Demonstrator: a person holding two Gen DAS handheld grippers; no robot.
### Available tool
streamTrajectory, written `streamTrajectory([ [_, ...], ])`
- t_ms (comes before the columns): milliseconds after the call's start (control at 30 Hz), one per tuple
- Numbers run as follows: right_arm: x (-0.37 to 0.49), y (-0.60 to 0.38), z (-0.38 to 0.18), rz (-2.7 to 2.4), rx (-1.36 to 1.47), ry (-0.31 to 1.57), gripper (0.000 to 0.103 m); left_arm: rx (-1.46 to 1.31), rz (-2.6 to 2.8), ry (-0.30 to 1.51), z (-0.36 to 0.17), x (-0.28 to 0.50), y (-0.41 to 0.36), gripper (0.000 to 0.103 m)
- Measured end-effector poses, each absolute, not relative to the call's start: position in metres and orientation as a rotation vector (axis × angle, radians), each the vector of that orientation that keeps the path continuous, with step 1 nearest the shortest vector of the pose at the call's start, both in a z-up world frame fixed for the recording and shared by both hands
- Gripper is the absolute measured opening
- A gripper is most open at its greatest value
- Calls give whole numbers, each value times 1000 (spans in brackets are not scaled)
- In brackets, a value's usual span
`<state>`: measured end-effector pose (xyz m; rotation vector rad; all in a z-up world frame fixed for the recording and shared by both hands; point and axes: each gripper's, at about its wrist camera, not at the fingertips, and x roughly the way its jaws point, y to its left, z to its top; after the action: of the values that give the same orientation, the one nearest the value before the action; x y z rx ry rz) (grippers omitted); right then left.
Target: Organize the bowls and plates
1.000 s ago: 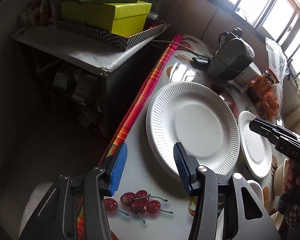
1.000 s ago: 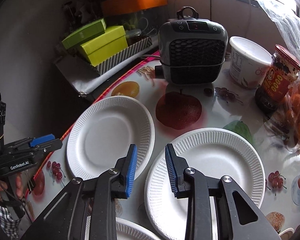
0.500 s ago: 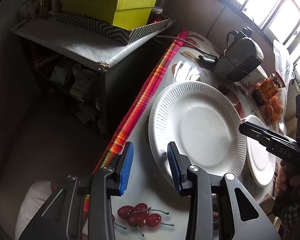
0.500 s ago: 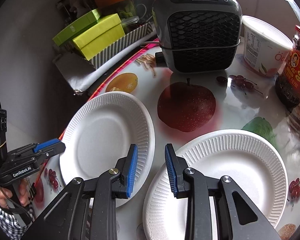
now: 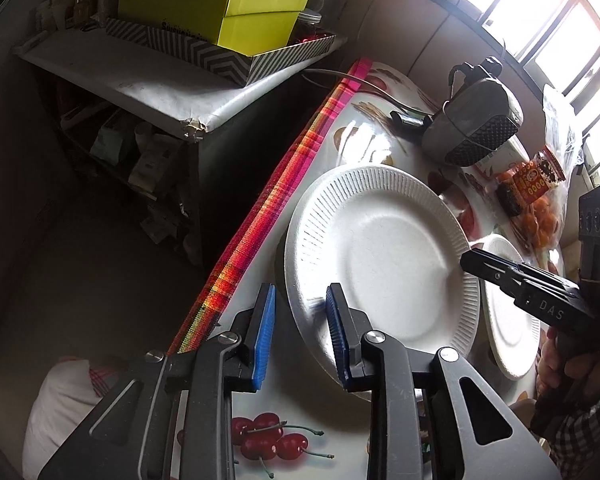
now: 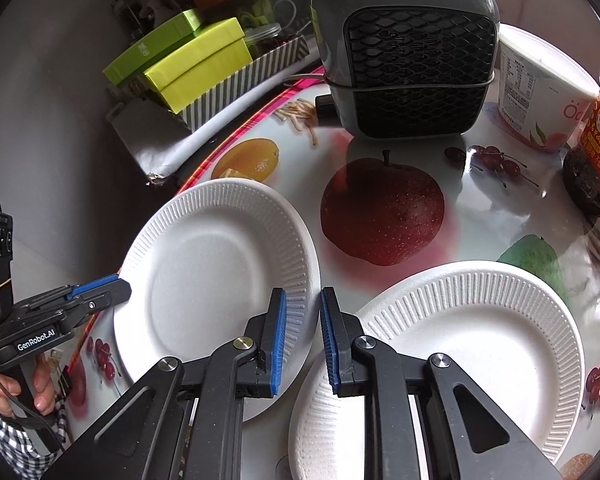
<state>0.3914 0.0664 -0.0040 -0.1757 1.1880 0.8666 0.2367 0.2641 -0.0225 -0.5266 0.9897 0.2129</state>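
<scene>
— So where do we have the plates?
— Our left paper plate (image 6: 216, 276) lies near the table's striped edge (image 5: 260, 216); the right paper plate (image 6: 476, 340) lies just beside it on the fruit-print tablecloth (image 6: 384, 216).
— And our grippers?
— Our left gripper (image 5: 300, 336) has been closing, its fingers straddling that plate's near rim, pads not yet pressing. Our right gripper (image 6: 303, 340) has narrowed over the gap between the plates, gripping nothing. A heater (image 6: 408, 52) stands behind.
</scene>
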Motion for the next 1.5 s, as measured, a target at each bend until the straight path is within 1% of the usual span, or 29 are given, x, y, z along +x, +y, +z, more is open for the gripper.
streamTrajectory([
  [467,392,66,-3,854,-156,1192,17,-507,212,979,-20,240,260,24],
  [667,388,63,4,862,-140,1186,17,-501,215,958,-9,233,259,23],
  [1067,367,53,40,880,-120,1131,17,-470,198,889,30,203,252,23],
  [1267,344,32,63,867,-124,1097,17,-459,168,864,45,185,238,23],
  [1500,311,-6,80,828,-123,1088,17,-440,103,872,50,166,209,23],
])
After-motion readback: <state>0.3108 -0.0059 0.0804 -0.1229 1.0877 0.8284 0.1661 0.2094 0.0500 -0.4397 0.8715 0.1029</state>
